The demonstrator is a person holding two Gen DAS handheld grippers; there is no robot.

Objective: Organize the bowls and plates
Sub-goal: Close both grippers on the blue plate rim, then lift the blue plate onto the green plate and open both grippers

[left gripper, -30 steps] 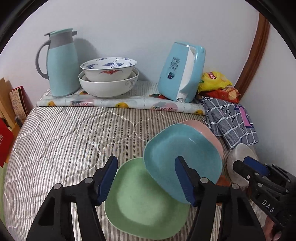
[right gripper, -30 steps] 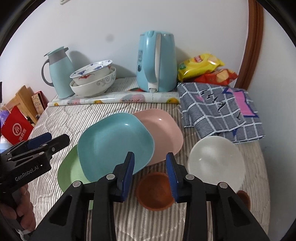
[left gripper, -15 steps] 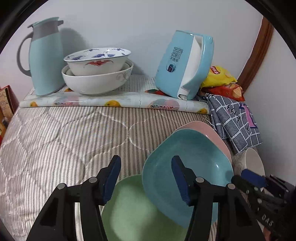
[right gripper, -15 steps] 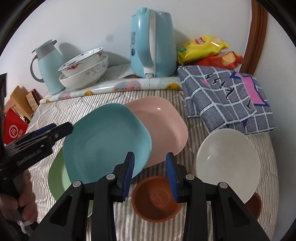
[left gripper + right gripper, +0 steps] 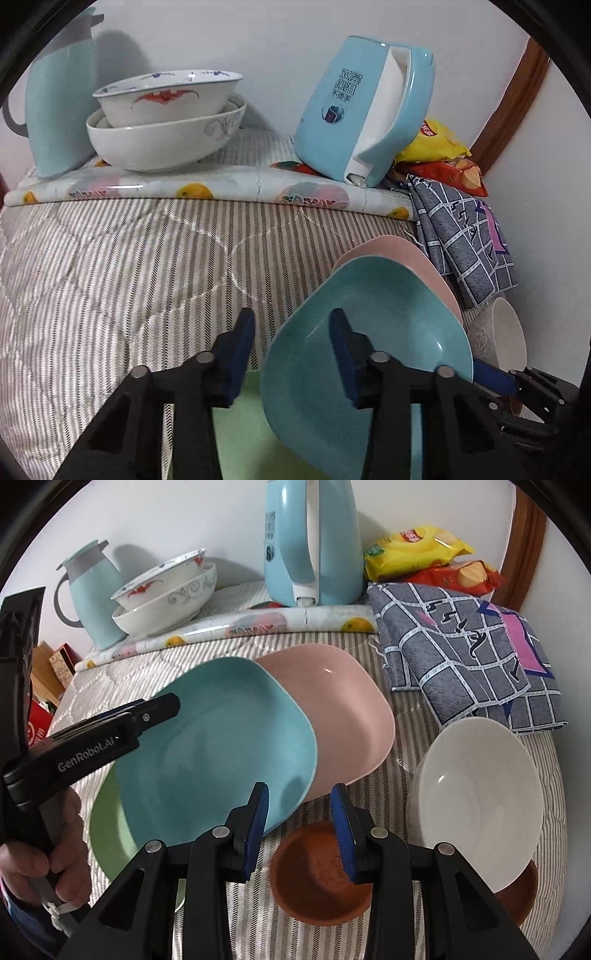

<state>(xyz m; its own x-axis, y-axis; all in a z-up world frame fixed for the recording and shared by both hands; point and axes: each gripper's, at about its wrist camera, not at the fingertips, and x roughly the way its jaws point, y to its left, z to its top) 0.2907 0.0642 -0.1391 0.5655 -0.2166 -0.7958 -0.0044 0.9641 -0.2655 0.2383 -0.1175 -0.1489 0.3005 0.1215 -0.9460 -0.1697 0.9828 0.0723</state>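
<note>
On a striped quilted table cover, three square plates lie in an overlapping row: a teal plate rests tilted across a green plate on its left and a pink plate on its right. The left gripper has its blue-padded fingers spread, straddling the teal plate's near-left rim, one finger over the plate's inside and the other outside it above the cover; whether either pad touches the plate cannot be told. From the right wrist camera the same tool shows at the teal plate's left edge, held in the person's left hand. The right gripper hangs with fingers parted and nothing between them, just above a small brown bowl at the teal plate's near-right corner. A white bowl sits to the right, partly covering a second brown dish. At the back, two patterned bowls stand nested on a fruit-print mat, between a pale blue jug and a blue kettle. A checked cloth and snack packets lie at right.
</note>
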